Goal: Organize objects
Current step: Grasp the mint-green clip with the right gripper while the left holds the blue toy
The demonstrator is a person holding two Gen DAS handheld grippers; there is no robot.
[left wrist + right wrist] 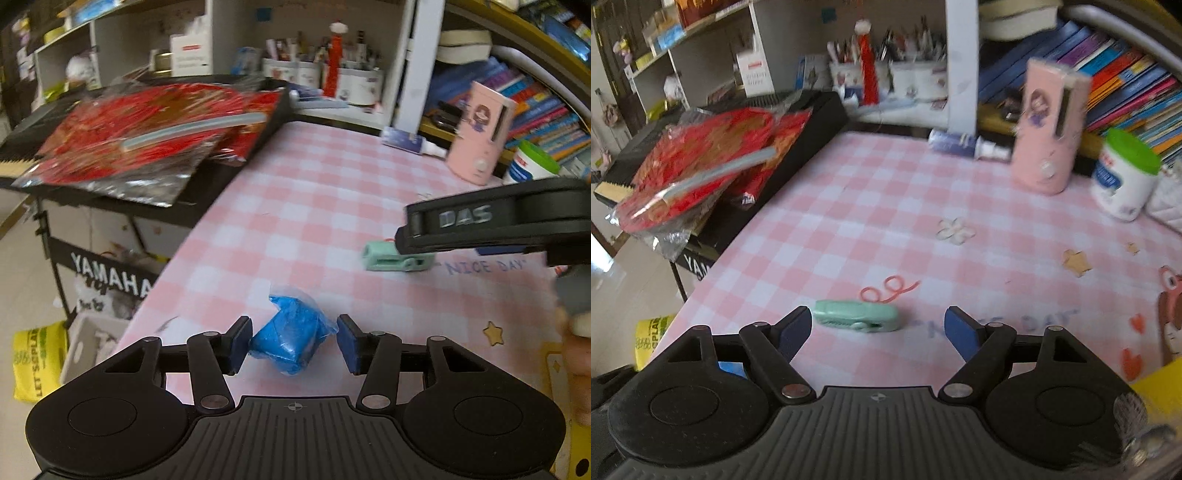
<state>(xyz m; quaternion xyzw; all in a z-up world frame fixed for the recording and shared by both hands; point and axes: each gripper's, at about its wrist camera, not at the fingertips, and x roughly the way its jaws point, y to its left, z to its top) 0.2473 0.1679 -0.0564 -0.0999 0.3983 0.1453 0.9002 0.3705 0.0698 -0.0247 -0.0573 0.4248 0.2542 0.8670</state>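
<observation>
The left gripper (294, 341) is pinching a blue bundle (291, 338) wrapped in clear plastic; its 2 pads press against the bundle's sides, low over the pink checked tablecloth (314, 192).

The right gripper (877, 330) stands spread wide with nothing held. Just ahead of its left pad lies a mint-green clip (857, 315), flat on the tablecloth (886, 206), with a thin pink loop of string (886, 290) touching its far side. In the left wrist view the same clip (395, 256) lies beyond the blue bundle and to its right, partly under the right gripper's black arm (498, 221).

Far behind the clip, toward the back of the tablecloth, stand a pink box (1049, 136) with a cartoon figure, a white tub with a green lid (1126, 177) to its right, and a small bottle (967, 144) lying on its side to its left. Left of the clip, off the tablecloth's edge, red packets in plastic (701, 166) rest on a black keyboard (812, 114).
</observation>
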